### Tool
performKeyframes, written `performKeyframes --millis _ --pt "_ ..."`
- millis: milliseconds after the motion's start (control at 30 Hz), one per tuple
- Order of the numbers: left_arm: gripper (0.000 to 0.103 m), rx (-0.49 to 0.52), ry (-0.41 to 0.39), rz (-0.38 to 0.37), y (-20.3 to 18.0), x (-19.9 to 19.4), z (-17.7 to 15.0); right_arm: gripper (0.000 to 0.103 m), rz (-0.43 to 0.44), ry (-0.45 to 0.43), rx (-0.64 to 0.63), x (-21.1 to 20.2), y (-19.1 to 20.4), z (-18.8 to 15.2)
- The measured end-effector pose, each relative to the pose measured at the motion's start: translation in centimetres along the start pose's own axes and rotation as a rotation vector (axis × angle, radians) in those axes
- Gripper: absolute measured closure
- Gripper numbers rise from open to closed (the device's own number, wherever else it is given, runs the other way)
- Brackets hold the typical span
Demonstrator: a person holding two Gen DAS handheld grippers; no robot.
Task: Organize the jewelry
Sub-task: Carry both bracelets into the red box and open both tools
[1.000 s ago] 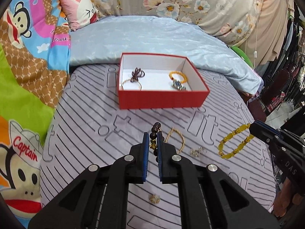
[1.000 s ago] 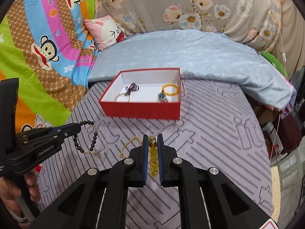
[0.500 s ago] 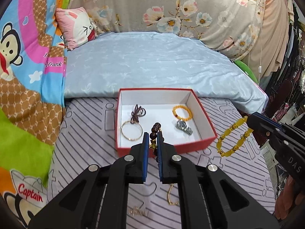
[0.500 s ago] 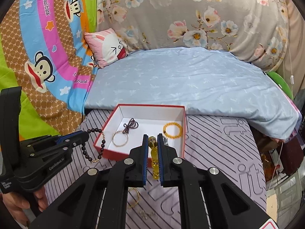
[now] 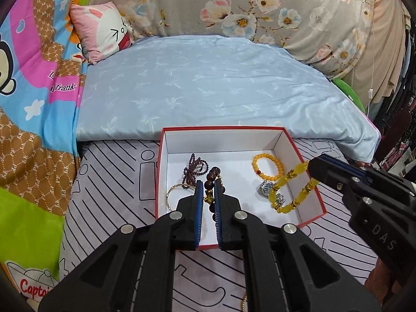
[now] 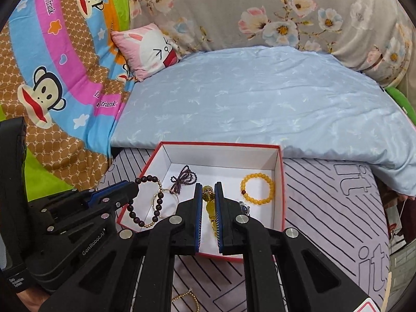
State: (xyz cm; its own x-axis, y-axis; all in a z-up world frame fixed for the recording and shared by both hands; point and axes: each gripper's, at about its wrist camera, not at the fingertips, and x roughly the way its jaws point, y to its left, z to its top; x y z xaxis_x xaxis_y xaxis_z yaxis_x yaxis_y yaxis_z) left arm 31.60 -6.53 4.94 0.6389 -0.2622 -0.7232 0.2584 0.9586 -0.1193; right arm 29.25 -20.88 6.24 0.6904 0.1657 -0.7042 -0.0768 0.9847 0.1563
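From my right wrist view the left gripper pinched the dark bead bracelet over the red box; the left view showed my right gripper clamping the yellow bracelet. A watch, I think, lay beneath.

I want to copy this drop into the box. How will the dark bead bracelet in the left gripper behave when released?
The dark bead bracelet hangs as a slack loop from the left gripper, so it is probably floppy and will collapse into a heap. Its round beads might roll slightly, but the red box walls should contain it.
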Motion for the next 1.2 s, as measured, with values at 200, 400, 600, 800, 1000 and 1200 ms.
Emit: performKeyframes --millis 200,400,600,800,1000,1200 --pt "0.096 0.002 0.034 -0.003 0.1 2.2 -0.2 0.095 -0.002 0.049 0.013 2.7 -0.5 -0.8" --pt "0.096 0.005 0.058 -0.004 -0.2 3.7 -0.6 0.095 -0.010 0.078 0.030 4.2 -1.2 -1.4" --pt "0.096 0.002 0.080 -0.005 -0.2 4.7 -0.9 0.095 -0.013 0.094 0.033 5.1 -1.6 -1.8" --pt "0.092 0.000 0.093 -0.003 -0.4 5.5 -1.0 0.091 -0.032 0.083 0.017 5.4 -1.5 -1.9" --pt "0.061 0.000 0.056 0.037 -0.2 4.5 -1.0 0.082 -0.054 0.043 0.038 3.4 -2.2 -2.1" --pt "0.061 0.003 0.046 0.053 -0.5 3.3 -1.3 0.082 -0.072 0.028 0.036 1.4 -2.2 -3.0"
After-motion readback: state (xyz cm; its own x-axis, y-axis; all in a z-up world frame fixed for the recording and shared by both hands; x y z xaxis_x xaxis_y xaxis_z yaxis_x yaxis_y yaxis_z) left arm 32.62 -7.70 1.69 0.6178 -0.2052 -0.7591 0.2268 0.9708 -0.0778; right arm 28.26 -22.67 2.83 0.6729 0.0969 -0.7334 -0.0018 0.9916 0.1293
